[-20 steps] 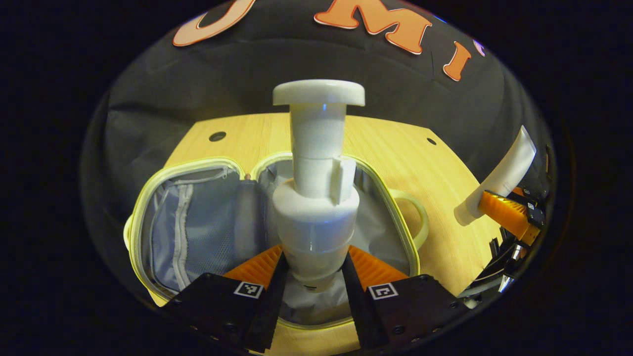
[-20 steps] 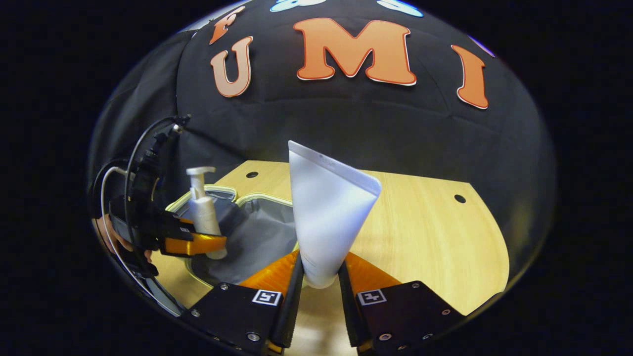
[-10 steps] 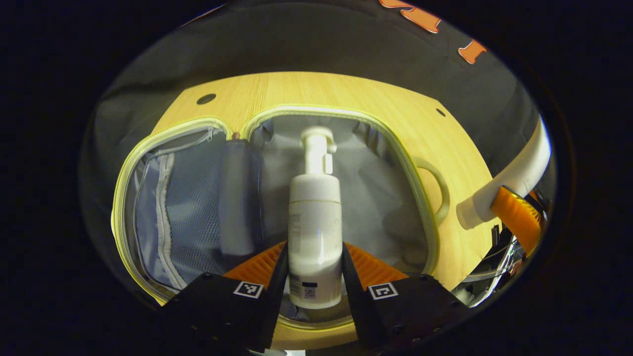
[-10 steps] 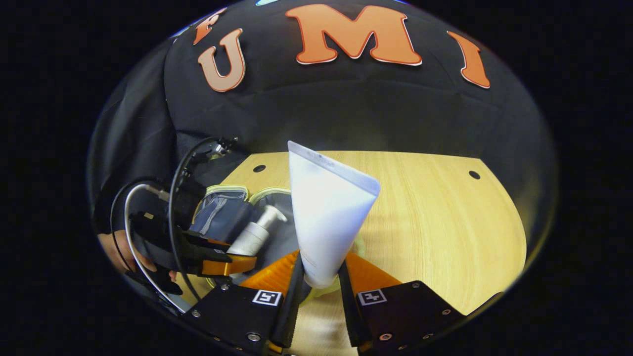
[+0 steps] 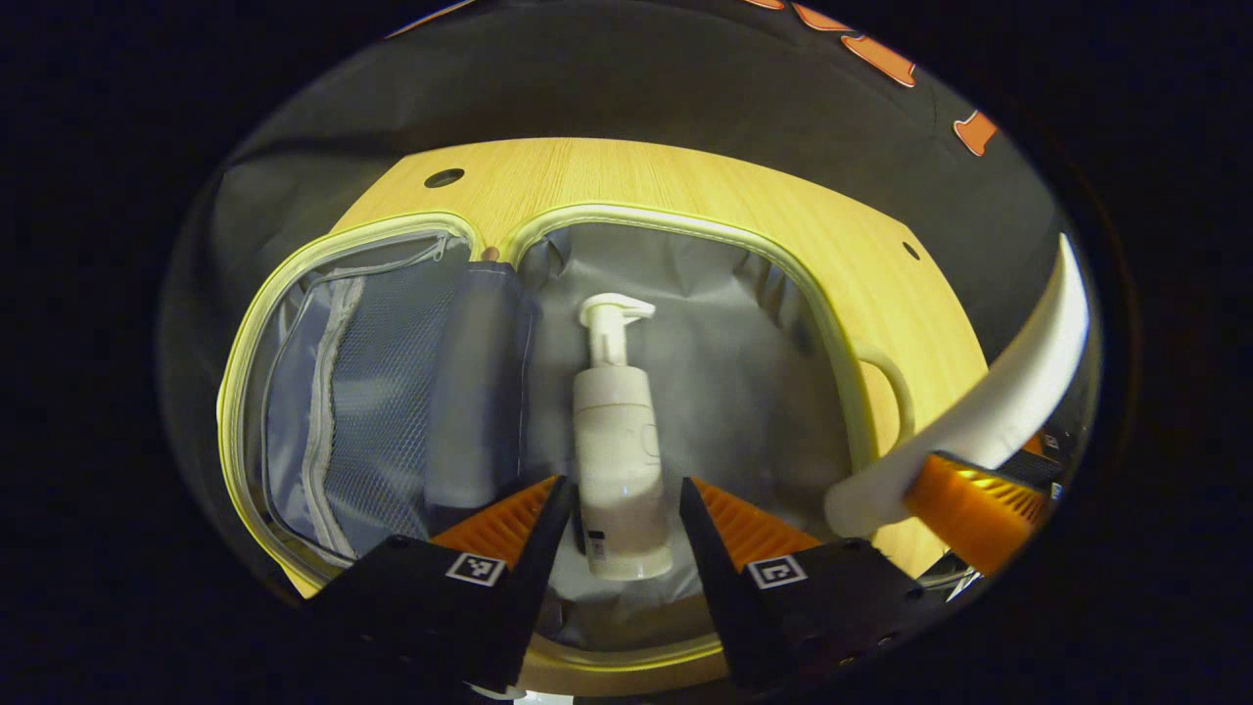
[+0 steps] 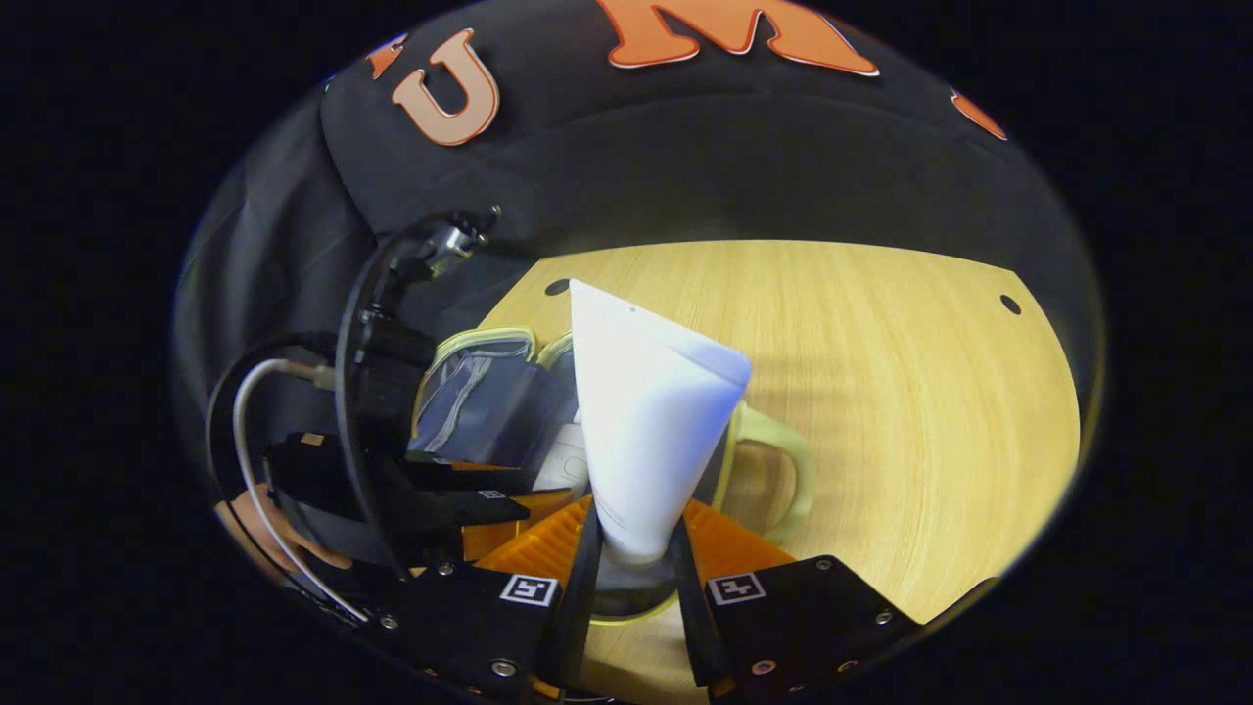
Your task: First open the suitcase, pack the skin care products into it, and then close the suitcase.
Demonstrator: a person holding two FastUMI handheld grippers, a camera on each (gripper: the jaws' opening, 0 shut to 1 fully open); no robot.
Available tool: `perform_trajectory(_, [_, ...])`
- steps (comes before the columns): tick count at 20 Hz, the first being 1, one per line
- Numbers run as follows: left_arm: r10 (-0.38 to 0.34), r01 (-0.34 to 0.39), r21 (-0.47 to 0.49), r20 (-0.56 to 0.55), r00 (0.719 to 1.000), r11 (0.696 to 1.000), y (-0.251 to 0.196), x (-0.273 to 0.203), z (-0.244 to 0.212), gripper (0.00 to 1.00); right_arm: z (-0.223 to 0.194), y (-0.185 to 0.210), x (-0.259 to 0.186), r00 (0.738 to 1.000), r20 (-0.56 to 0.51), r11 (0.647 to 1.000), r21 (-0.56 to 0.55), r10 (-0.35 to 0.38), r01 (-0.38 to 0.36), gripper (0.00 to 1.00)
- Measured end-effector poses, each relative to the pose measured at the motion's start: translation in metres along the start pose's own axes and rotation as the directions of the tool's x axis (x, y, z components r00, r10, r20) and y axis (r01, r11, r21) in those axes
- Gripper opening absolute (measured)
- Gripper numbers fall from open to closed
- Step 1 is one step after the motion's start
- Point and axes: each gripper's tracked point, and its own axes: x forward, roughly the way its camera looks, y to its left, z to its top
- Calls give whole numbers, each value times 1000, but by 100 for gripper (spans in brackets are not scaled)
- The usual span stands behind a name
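Half a second on, our left gripper (image 5: 617,499) has let go of the pump bottle (image 5: 619,460): its fingers, which pinched the bottle's base before, now stand spread with a gap on either side, and the bottle lies on its side on the grey lining of the open suitcase (image 5: 685,223), pump head pointing away from us toward the far rim. We see the bottle in the right-hand half of the case, just beside the fold that divides it from the mesh-pocket half (image 5: 377,372) on the left. Beyond the case's pale yellow-green rim, its handle (image 5: 896,392) lies on the wooden table (image 5: 626,171). At the right edge of the left gripper view, our right gripper (image 5: 964,509) hangs over the case's near right corner with the white tube (image 5: 989,401) in its grip. In the right gripper view, our right gripper (image 6: 631,548) pinches that tube (image 6: 651,411) near its capped end, both fingers pressed against it, the flat crimped end pointing up and away from us. Behind the tube we see the suitcase (image 6: 489,338) and its handle (image 6: 793,470), and at the left the left gripper (image 6: 489,509) over the case, with a hand (image 6: 269,534) holding it.
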Motion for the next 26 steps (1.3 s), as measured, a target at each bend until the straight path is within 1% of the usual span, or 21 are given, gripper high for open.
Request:
perform_trajectory(2, [21,-21,10,44,999,1000,5,-20,0,86,-7,6,3,999,-42,1000,4,21,-20,42])
perform_trajectory(3, [36,-37,6,72,997,999,11,-33,1,87,-10,9,5,997,-65,999,11,36,-36,42])
perform_trajectory(4, [52,-53,1,101,993,999,20,-44,3,87,-12,9,7,995,-90,999,25,40,-38,42])
perform_trajectory(7, [141,-134,-52,158,977,990,64,-78,8,88,-19,7,8,985,-164,998,54,50,-41,42])
perform_trajectory(8, [167,-156,-77,166,972,985,80,-89,9,88,-24,6,10,980,-192,997,66,48,-36,37])
perform_trajectory(9, [205,-187,-110,175,963,976,100,-97,9,88,-26,4,11,975,-215,997,74,47,-32,42])
perform_trajectory(10, [231,-206,-142,189,954,968,117,-106,10,88,-31,1,11,970,-240,996,84,40,-20,42])
perform_trajectory(11, [266,-234,-176,189,945,956,134,-120,7,88,-33,-1,14,966,-257,996,88,38,-15,42])
perform_trajectory(12, [297,-257,-215,184,937,942,152,-131,4,88,-38,-4,20,961,-276,995,100,22,6,37])
perform_trajectory(13, [328,-277,-260,179,928,925,172,-144,-2,88,-40,-7,26,957,-290,994,108,10,22,42])
perform_trajectory(14, [354,-289,-312,176,918,905,193,-154,-3,88,-41,-11,32,952,-305,992,117,-7,44,42])
perform_trajectory(16, [394,-275,-431,214,894,860,233,-168,4,88,-36,-11,41,953,-302,989,140,-8,53,42])
perform_trajectory(17, [416,-274,-477,222,882,835,257,-178,5,88,-35,-10,40,952,-305,986,154,-10,59,37])
perform_trajectory(18, [442,-280,-515,221,869,810,275,-185,6,88,-35,-10,44,951,-309,984,163,-16,69,42])
perform_trajectory(19, [456,-280,-542,221,862,793,290,-187,8,88,-35,-12,48,949,-315,982,168,-30,86,42])
perform_trajectory(20, [471,-279,-573,219,855,771,301,-177,6,87,-39,-12,51,944,-328,981,165,-45,104,44])
perform_trajectory(21, [463,-260,-591,221,859,764,316,-173,8,92,-41,-12,54,943,-330,981,161,-52,110,44])
perform_trajectory(22, [473,-255,-614,221,853,747,329,-166,11,92,-41,-10,56,943,-328,982,155,-55,111,50])
perform_trajectory(23, [463,-236,-632,220,859,738,339,-161,12,92,-41,-10,58,943,-327,981,151,-63,118,45])
perform_trajectory(24, [446,-222,-647,204,872,730,344,-155,10,92,-42,-9,60,942,-329,981,151,-68,124,46])
perform_trajectory(26, [433,-197,-670,204,878,716,355,-145,7,92,-39,-9,54,944,-324,979,162,-62,120,47])
